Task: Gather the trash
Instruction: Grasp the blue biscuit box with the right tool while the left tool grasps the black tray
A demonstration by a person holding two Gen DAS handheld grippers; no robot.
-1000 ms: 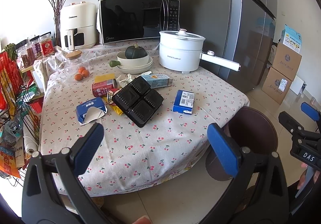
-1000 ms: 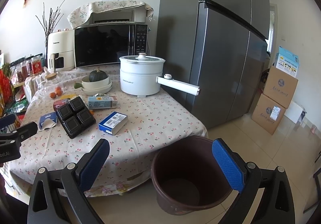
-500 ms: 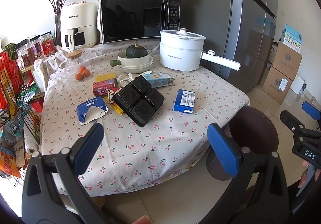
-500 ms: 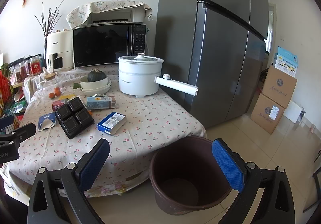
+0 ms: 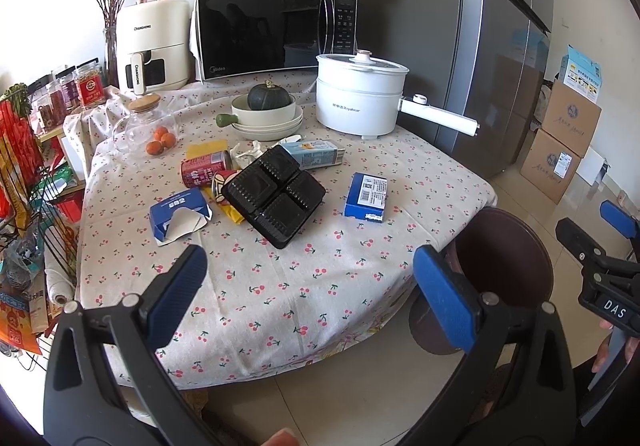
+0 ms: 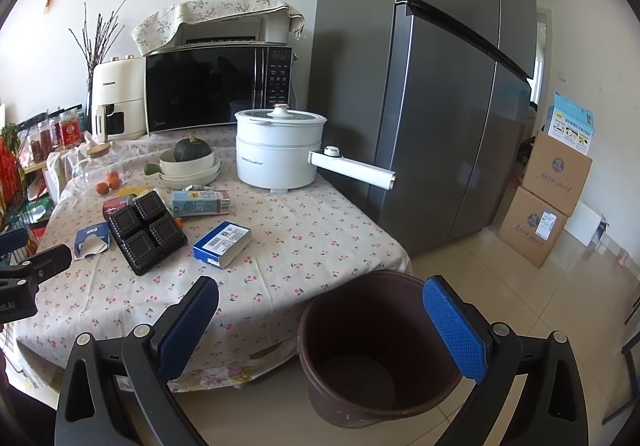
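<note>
Glossy black plastic tray (image 5: 274, 193), cloth tablecloth (image 5: 280, 286)

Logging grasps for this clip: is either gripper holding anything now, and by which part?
Nothing is held. The left gripper and right gripper both have open, empty jaws.

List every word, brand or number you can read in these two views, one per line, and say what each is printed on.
"CHANGHONG" – on the cream air fryer, on its body and again on its handle.
"Midea" – lower corner of the microwave door.
"Royalstar" – front of the white electric pot; the characters before it are blurred.
"DAS" – on the right tongs.
Too small or blurred: blue box, milk carton, red can, cardboard boxes, microwave keypad.
</note>
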